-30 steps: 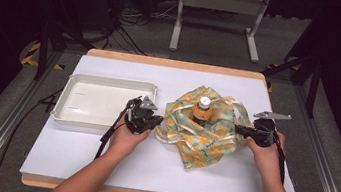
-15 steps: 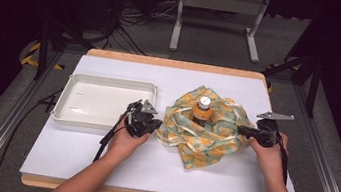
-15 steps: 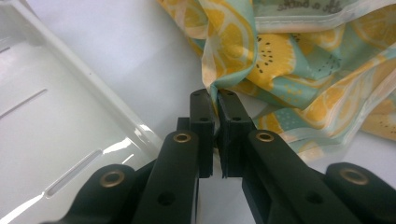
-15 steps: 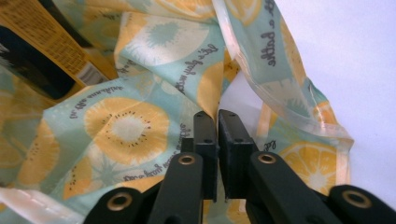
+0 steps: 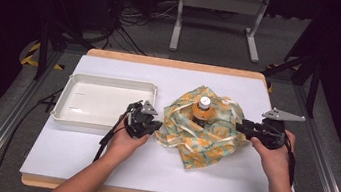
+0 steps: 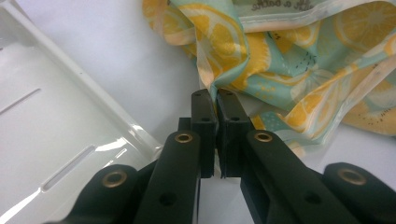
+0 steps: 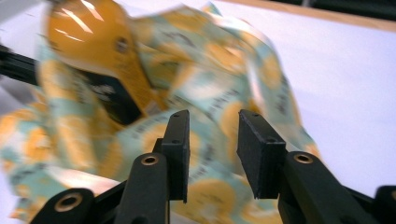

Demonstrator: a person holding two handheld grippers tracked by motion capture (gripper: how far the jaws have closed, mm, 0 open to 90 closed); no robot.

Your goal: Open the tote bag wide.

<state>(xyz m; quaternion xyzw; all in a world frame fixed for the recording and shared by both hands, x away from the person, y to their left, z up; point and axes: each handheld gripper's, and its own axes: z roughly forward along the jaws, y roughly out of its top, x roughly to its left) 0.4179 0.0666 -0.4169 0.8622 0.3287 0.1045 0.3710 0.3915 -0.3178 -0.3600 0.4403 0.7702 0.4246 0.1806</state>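
My left gripper (image 5: 153, 125) is clenched on the near-left corner of the cloth (image 5: 204, 131); in the left gripper view the jaws pinch a fold of the lemon-print fabric (image 6: 280, 60) right at their tips. My right gripper (image 5: 243, 128) is at the cloth's right edge with jaws apart, nothing clamped; in the right gripper view the fabric (image 7: 210, 116) lies under and between the jaws, blurred.

Count: one cloth, one bottle, one tray, two grippers.

The cloth sits crumpled mid-table, slightly right of centre, between the two grippers. Its bunched mass stretches from far-left to near-right, with one loose corner pointing toward my edge of the table. The bottle (image 5: 203, 109), orange with a pale cap, stands upright on the cloth's far part, long axis vertical, cap up.

Farther left, the white tray (image 5: 71, 111) lies flat just beside my left gripper, long side running left-right, apart from the cloth. All of it rests on the white table (image 5: 98, 166).
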